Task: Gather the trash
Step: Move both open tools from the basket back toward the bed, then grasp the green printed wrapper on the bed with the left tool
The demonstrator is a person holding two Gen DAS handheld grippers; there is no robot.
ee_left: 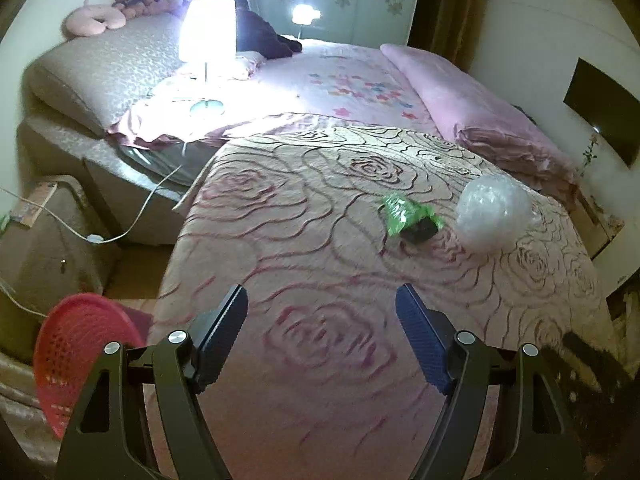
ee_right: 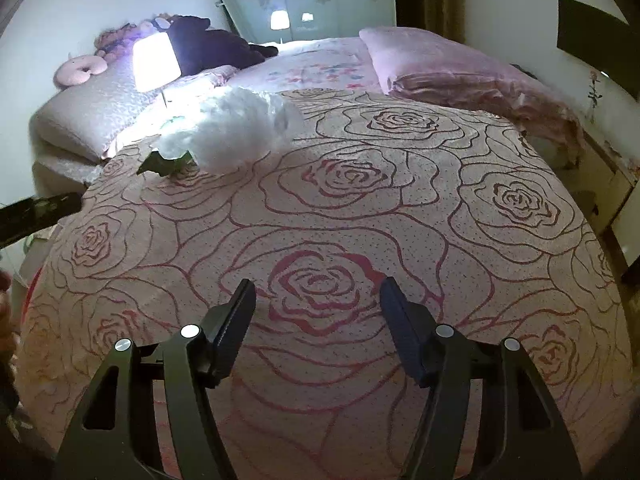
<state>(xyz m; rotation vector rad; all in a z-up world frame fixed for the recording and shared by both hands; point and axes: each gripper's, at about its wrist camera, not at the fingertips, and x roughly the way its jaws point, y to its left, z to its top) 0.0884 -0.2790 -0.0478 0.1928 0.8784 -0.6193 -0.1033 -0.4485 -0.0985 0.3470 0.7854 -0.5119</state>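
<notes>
Starting at the far left of the left wrist view, a red perforated basket (ee_left: 76, 356) stands on the floor beside the bed, and it looks like the natural place for the trash to go (a judgement, since nothing shows what is in it). Next to the right, the left gripper (ee_left: 322, 334) hangs over the near edge of the rose-patterned bedspread (ee_left: 312, 208), jaws spread wide with nothing between them. Further right on the spread lie the two pieces to collect: a crumpled green wrapper (ee_left: 408, 216) with something dark under its near end, which is too blurred to name, and just beside it a ball of clear plastic wrap (ee_left: 494, 214).

From the right wrist view the same plastic ball (ee_right: 240, 136) sits at upper left with the green wrapper (ee_right: 164, 162) peeking out beside it, well away from the right gripper (ee_right: 318, 316), which is likewise wide open and empty above the bedspread.

Collection looks to be at the approach stage, with neither piece grasped yet. The next move calls for carrying one gripper forward across the bed to a piece, lowering it so the jaws straddle the piece without digging into the fabric, and then closing. The wrapper lies flat and may need a low, pinching grip; the plastic ball should crush easily.
</notes>
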